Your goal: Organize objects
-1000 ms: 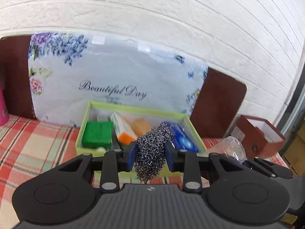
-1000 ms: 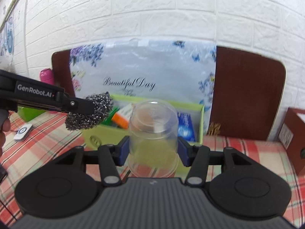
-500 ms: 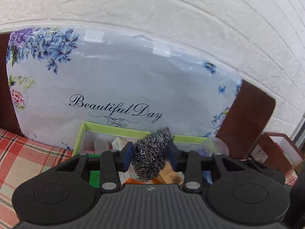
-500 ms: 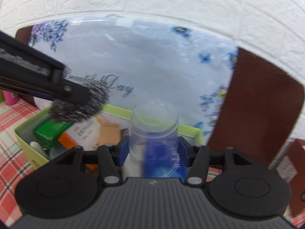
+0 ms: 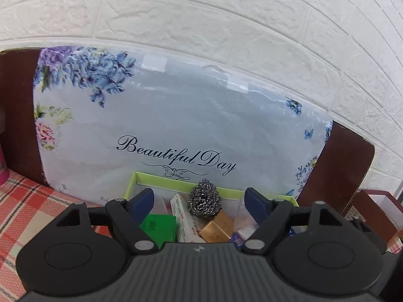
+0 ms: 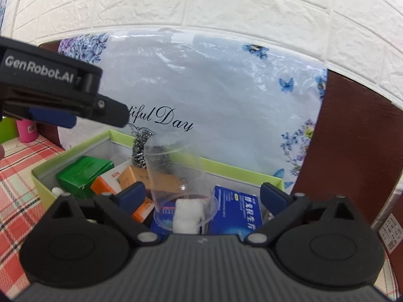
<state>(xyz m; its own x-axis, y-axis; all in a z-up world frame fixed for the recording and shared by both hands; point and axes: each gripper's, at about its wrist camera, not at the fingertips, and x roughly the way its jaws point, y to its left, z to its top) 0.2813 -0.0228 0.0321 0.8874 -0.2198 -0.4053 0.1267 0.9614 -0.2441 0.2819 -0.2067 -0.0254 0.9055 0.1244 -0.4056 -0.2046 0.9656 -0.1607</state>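
Observation:
A steel wool ball (image 5: 205,202) rests in the lime-green box (image 5: 161,177) on top of a gold packet (image 5: 216,226). My left gripper (image 5: 199,201) hovers over it with its jaws opening, and the pads are clear of the ball. In the right wrist view a clear plastic cup (image 6: 176,173) lies tilted inside the same box (image 6: 75,151). My right gripper (image 6: 201,193) is opening wide and does not touch the cup. The left gripper (image 6: 83,117) reaches in from the left above the steel wool (image 6: 139,151).
The box also holds a green carton (image 5: 158,226), an orange-white carton (image 6: 108,183), a blue box (image 6: 236,211) and a white wad (image 6: 187,215). A floral bag (image 5: 176,125) stands behind it against a brick wall. A brown box (image 5: 372,209) sits right, a pink bottle (image 6: 26,130) left.
Both grippers moved in over the green box and opened. The steel wool left the left jaws and the cup left the right jaws; both now lie in the box.

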